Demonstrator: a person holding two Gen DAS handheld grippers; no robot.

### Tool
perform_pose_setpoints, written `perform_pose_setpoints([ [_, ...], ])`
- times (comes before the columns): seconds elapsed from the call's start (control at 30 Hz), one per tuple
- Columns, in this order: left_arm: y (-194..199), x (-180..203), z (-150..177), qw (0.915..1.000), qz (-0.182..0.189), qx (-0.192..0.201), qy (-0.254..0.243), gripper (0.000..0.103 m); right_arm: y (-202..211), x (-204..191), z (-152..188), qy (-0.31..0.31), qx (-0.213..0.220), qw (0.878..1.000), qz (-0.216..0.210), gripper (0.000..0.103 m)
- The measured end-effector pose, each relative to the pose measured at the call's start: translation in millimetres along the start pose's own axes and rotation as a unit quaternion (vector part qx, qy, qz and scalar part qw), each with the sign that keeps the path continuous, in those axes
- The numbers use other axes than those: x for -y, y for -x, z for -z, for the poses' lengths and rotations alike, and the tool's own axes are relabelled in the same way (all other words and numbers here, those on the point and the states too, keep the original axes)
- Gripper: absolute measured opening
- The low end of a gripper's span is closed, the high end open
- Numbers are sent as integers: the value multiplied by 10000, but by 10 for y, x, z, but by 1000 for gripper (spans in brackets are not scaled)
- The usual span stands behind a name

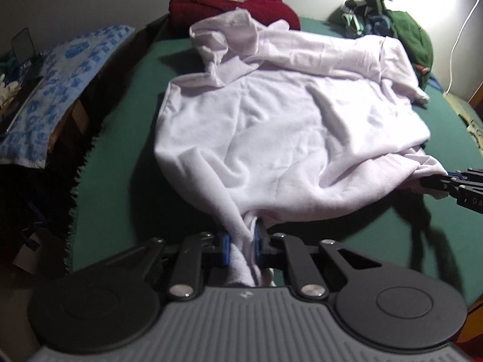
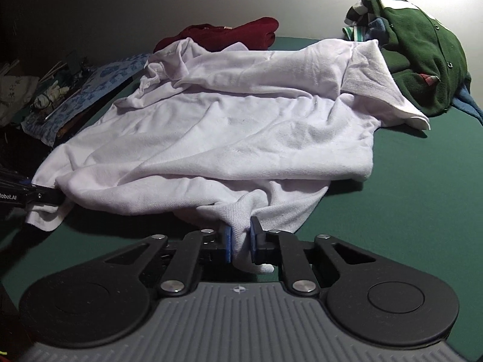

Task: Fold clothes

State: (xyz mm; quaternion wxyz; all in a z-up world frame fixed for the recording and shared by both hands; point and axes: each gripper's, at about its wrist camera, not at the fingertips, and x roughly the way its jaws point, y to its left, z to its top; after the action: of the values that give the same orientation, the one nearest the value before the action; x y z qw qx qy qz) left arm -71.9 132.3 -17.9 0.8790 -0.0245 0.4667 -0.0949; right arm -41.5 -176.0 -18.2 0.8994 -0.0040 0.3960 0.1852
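A white polo shirt (image 1: pixel 271 120) lies spread and wrinkled on the green table (image 1: pixel 126 138), collar at the far end. My left gripper (image 1: pixel 241 238) is shut on the shirt's near hem corner, cloth bunched between its blue pads. My right gripper (image 2: pixel 241 238) is shut on the other hem corner of the shirt (image 2: pixel 226 126). The right gripper also shows at the right edge of the left wrist view (image 1: pixel 443 184), and the left gripper shows at the left edge of the right wrist view (image 2: pixel 45 196). Both hold the hem just above the table.
A folded dark red garment (image 1: pixel 235 7) lies at the table's far edge. A pile of green and patterned clothes (image 2: pixel 422 60) sits at the far right. A blue patterned cloth (image 1: pixel 60 90) covers a stand left of the table. A white cable (image 1: pixel 459 36) hangs at the right wall.
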Motion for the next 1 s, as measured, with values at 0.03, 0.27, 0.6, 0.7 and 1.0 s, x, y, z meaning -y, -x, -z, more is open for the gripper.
perform_pose_setpoints([
  [0.03, 64, 19, -15, 10000, 52, 64, 32, 9, 84, 48, -18, -3, 48, 10000, -22, 12],
  [0.27, 557, 159, -50, 9987, 322, 393, -9, 9, 705, 441, -120, 9, 256, 9993, -270, 12],
  [0.6, 966, 510, 201, 9985, 392, 369, -134, 9, 1410, 868, -41, 288, 177, 9975, -618, 12],
  [0.7, 966, 582, 337, 9994, 262, 187, -149, 9, 1511, 888, 65, 513, -24, 9959, -748, 12],
  [1.0, 782, 731, 737, 9986, -168, -447, -206, 7, 1401, 1036, 532, 945, -845, 9888, -782, 11],
])
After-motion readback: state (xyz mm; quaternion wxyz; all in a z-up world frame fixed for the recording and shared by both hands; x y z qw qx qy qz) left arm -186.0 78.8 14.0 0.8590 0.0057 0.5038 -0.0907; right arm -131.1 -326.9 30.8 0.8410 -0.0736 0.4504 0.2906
